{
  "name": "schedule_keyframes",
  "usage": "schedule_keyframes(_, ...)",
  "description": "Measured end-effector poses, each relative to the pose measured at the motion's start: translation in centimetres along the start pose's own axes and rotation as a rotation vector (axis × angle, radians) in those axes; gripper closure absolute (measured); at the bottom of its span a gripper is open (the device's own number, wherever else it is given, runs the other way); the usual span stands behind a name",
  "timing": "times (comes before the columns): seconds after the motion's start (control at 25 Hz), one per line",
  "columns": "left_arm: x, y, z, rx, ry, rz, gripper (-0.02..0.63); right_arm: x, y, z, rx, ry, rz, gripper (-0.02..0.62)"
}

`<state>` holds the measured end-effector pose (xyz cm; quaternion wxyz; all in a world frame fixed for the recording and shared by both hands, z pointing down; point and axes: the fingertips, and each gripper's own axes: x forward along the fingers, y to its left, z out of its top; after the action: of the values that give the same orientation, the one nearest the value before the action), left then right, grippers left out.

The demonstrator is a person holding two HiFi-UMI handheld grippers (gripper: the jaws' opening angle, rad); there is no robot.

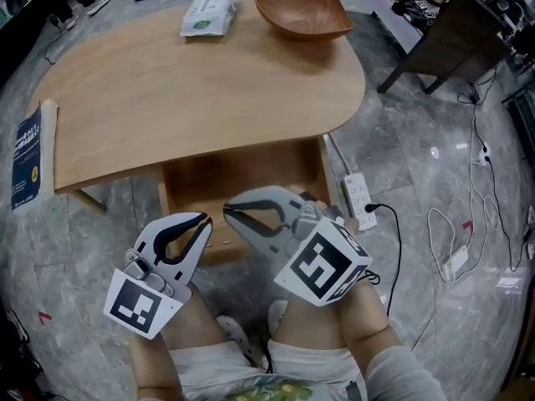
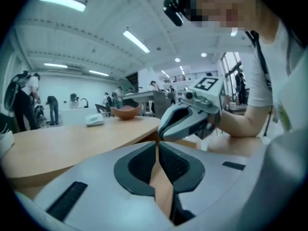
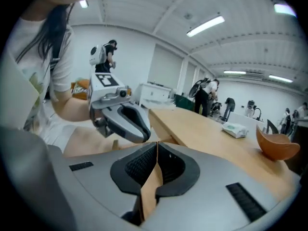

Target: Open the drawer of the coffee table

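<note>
The light wooden coffee table [image 1: 192,98] has its drawer [image 1: 251,178] pulled out toward me under the near edge, and the inside shows bare wood. My left gripper [image 1: 205,221] hangs just above the drawer's front, its tips together, nothing between them. My right gripper [image 1: 226,214] is close beside it, also shut and empty. In the left gripper view the jaws [image 2: 157,144] meet at the tips, with the right gripper [image 2: 192,119] just beyond. In the right gripper view the jaws [image 3: 157,143] are closed, the left gripper [image 3: 122,119] in front of them.
A wooden bowl [image 1: 303,11] and a pack of wipes [image 1: 209,12] sit at the table's far side; a book [image 1: 27,157] lies at its left end. A power strip [image 1: 359,199] and cables lie on the floor at right. My knees are below the grippers.
</note>
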<state>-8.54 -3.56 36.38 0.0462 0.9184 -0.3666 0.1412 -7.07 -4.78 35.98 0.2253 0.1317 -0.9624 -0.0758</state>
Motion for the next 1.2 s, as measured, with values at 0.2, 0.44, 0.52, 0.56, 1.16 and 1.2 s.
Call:
schedule_keyframes(0.2,-0.2,2.0,3.7,-0.170,-0.228,0.115,0.597,-0.7,-3.3,4.0,0.123,-0.287,-0.221,0.574)
schedule_keyframes(0.44,0.3,3.5,4.7,-0.134,-0.260,0.298,0.598,-0.5,-4.6,4.3,0.234,-0.380,-0.347,0.575)
schedule_keyframes(0.52,0.6,3.7,4.6,-0.118,-0.248,0.338,0.598,0.0,-4.6,4.3,0.240,-0.386,-0.370,0.575)
schedule_keyframes(0.56,0.7,3.8,4.7,-0.117,-0.246,0.352,0.598,0.2,-4.6,4.4,0.248,-0.394,-0.378,0.575)
schedule_keyframes(1.16,0.6,3.2,5.1,-0.062,-0.231,0.405,0.600,0.3,-4.5,4.3,0.253,-0.375,-0.402,0.575)
schedule_keyframes(1.2,0.5,3.2,5.1,-0.060,-0.229,0.407,0.600,0.3,-4.4,4.3,0.252,-0.375,-0.401,0.575)
